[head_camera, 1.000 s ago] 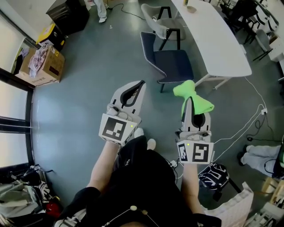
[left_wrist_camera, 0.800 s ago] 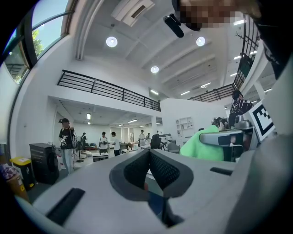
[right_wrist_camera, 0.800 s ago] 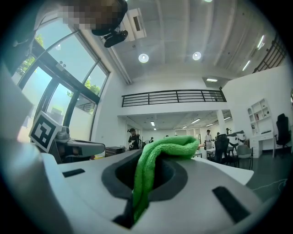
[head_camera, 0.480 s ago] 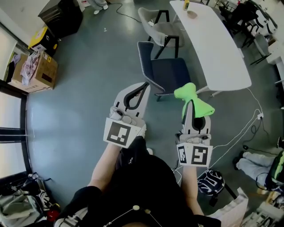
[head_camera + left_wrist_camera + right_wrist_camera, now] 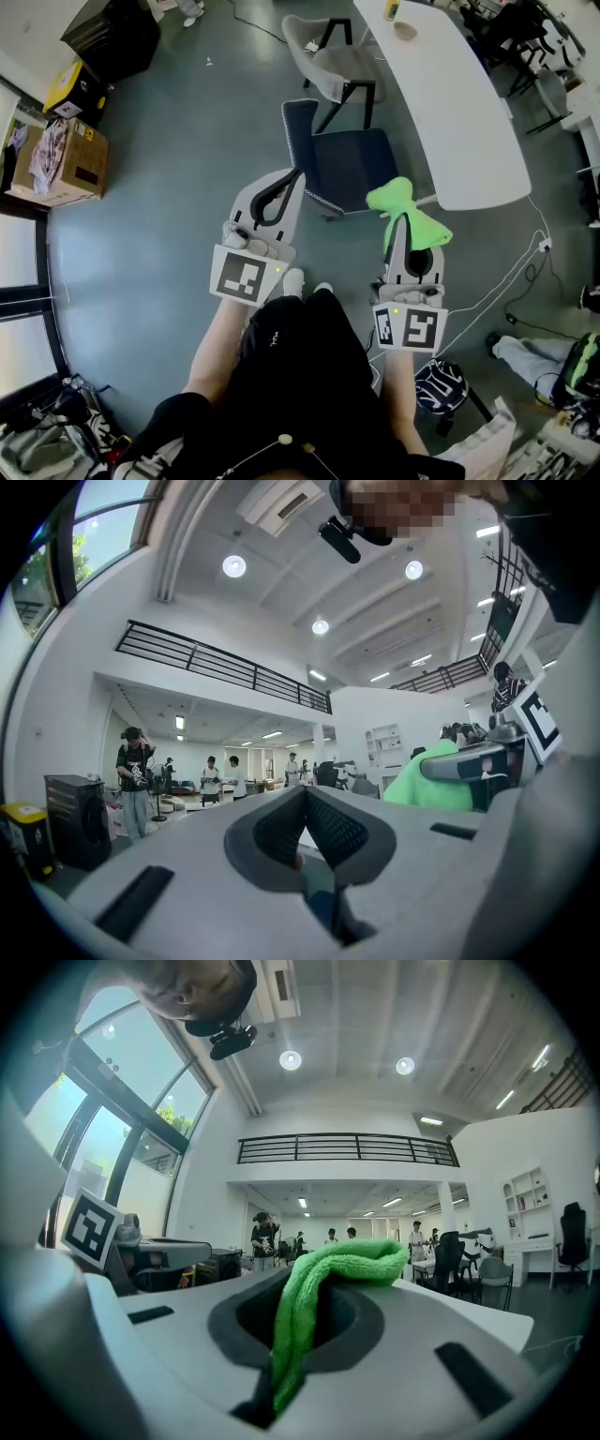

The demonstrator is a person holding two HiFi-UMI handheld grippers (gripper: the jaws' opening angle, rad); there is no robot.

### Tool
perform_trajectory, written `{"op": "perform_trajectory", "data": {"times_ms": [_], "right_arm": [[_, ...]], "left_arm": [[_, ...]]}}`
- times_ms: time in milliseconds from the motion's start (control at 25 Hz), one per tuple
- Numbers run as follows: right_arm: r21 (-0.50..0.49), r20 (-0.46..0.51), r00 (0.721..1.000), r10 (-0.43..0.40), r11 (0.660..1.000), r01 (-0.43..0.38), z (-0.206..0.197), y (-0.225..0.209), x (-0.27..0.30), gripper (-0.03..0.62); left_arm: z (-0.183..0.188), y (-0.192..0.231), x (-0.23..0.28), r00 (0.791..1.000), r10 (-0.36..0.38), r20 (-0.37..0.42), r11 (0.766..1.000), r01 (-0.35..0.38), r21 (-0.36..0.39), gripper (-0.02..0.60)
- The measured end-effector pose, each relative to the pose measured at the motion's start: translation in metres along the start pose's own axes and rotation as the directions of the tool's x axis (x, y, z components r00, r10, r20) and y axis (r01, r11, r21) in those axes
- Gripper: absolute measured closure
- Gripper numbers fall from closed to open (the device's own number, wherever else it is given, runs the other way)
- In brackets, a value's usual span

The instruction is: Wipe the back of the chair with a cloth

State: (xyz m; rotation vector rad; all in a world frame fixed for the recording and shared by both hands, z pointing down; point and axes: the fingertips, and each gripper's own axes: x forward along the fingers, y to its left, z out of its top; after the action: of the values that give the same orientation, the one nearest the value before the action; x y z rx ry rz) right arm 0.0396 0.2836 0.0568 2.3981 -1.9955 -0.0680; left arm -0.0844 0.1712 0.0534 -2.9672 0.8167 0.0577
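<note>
A dark blue chair [image 5: 345, 167] with a padded back [image 5: 298, 141] stands just ahead of me, pushed against a long white table [image 5: 450, 84]. My right gripper [image 5: 397, 217] is shut on a bright green cloth [image 5: 409, 212], which bunches over the jaw tips [image 5: 319, 1279]. It hovers near the chair's right front corner. My left gripper [image 5: 296, 178] is shut with nothing in it, its tips over the chair's left edge. Its closed jaws [image 5: 305, 803] point level, and the green cloth [image 5: 433, 780] shows to their right.
A grey chair [image 5: 328, 52] stands behind the blue one. A cardboard box [image 5: 58, 159] and a black bin [image 5: 112, 33] sit at the left by the windows. White cables [image 5: 511, 272] trail over the floor at the right, near a dark bag [image 5: 448, 382].
I have walked toward the blue chair: it has come nearer in the head view, and both grippers now reach its front edge. The jaws and the cloth are as before.
</note>
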Motion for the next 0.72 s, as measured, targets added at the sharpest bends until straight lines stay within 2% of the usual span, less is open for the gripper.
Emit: {"op": "perform_trajectory", "data": {"times_ms": [200, 400, 560, 720], "right_arm": [[0.015, -0.007, 1.0, 0.026, 1.0, -0.026, -0.012, -0.028, 0.037, 0.576], [-0.014, -0.03, 0.996, 0.087, 0.996, -0.088, -0.025, -0.052, 0.083, 0.576], [0.012, -0.042, 0.989, 0.143, 0.99, -0.143, -0.037, -0.068, 0.118, 0.576], [0.022, -0.075, 0.983, 0.167, 0.986, -0.166, -0.054, -0.076, 0.148, 0.576]], "left_arm": [[-0.012, 0.015, 0.033, 0.999, 0.034, -0.041, 0.999, -0.033, 0.014, 0.583], [-0.021, 0.034, 0.072, 0.993, 0.11, -0.047, 0.994, -0.11, 0.009, 0.583], [-0.024, 0.05, 0.097, 0.986, 0.166, -0.027, 0.986, -0.165, 0.036, 0.583], [-0.033, 0.064, 0.109, 0.979, 0.197, -0.06, 0.98, -0.195, 0.027, 0.583]]}}
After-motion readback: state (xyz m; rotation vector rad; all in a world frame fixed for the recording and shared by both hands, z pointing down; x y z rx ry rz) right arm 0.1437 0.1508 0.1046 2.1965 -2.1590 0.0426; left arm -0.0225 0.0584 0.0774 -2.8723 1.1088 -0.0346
